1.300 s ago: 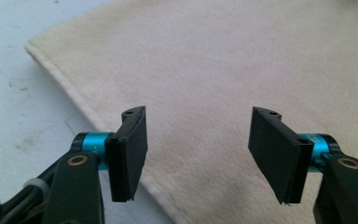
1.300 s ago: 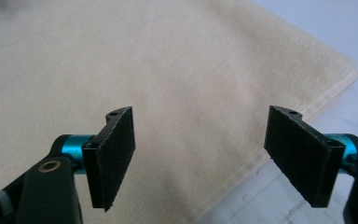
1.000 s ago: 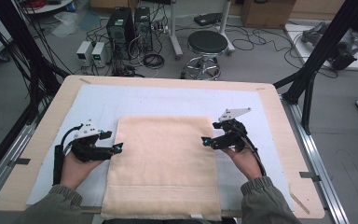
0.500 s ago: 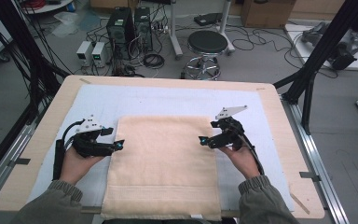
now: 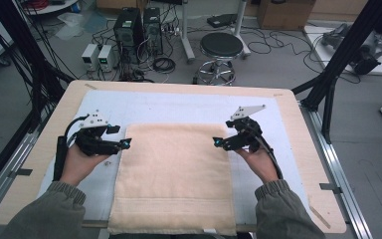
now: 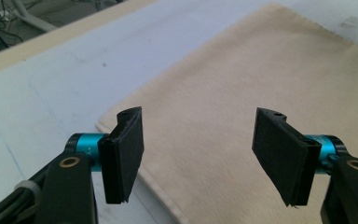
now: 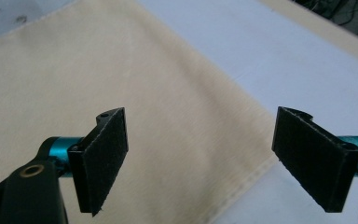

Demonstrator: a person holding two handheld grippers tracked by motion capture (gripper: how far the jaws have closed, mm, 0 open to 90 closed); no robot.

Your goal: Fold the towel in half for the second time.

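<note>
A folded beige towel [image 5: 174,174] lies flat on the pale mat [image 5: 179,107], its near end hanging at the table's front edge. My left gripper [image 5: 121,141] hovers at the towel's left edge near the far corner. It is open and its jaws have just been closing slightly, with nothing pinched between them. In the left gripper view the open left gripper [image 6: 200,154] has the towel [image 6: 242,93] below its jaws. My right gripper [image 5: 220,142] is open at the towel's right edge near the far corner. In the right gripper view the right gripper [image 7: 205,158] straddles the hem of the towel [image 7: 98,84].
The mat covers a wooden table [image 5: 30,164] with bare margins at the left and right. Beyond the far edge stand a round stool [image 5: 221,47], computer towers [image 5: 139,25] and tangled cables on the floor. Black frame posts rise at both sides.
My left hand has lifted and moved along the towel's left edge toward its far corner. The right hand has hardly moved. The towel lies as before.
</note>
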